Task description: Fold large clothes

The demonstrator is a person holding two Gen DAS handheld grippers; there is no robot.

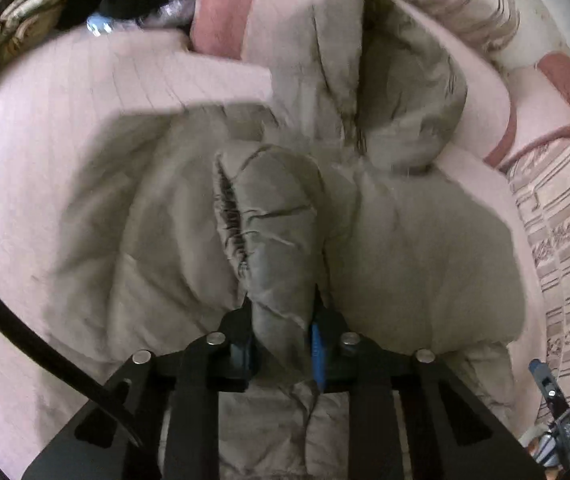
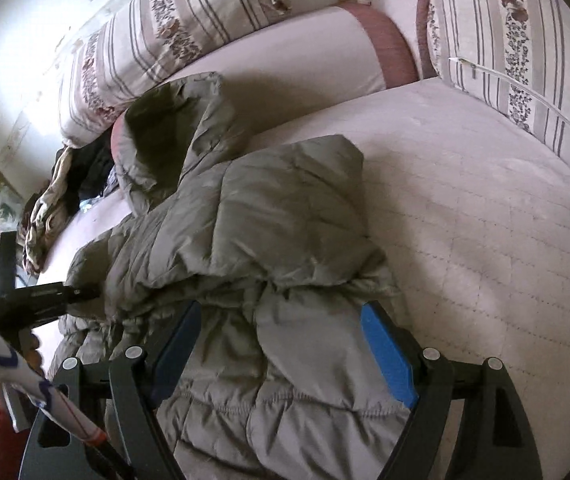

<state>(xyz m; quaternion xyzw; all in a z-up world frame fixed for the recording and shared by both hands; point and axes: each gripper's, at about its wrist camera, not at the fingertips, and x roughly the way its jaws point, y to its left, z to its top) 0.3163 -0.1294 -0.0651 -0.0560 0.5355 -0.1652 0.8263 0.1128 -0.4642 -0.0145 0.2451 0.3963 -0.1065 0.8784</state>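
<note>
The jacket (image 1: 385, 240), a puffy grey-green hooded one, lies crumpled on the bed (image 1: 45, 152), its hood (image 2: 157, 132) up toward the bolster (image 2: 305, 56) and striped cushions (image 2: 157, 40). The left tongs (image 1: 283, 308) are clamped narrow on a padded sleeve (image 1: 269, 216), the cuff end sticking out ahead of the pads. The right tongs (image 2: 281, 344) stand wide over the near part of the jacket, holding nothing; fabric lies between the jaws, but the pads do not press it.

The main risk, as I judge it, is the sleeve slipping. The shell looks slick and the filling is springy, so a bite on a thick roll of padding may give way when the sleeve is drawn across the body. With only one pair of tongs gripping, a pull could also drag the whole jacket over the smooth sheet instead of folding it, since nothing pins the rest.

The body is bunched in ridges; a sleeve laid over them would leave a lumpy, lopsided fold. The hood leans on the bolster and may catch or flop sideways. If the right tongs close where they are, they may take several layers at once and twist the hem.
</note>
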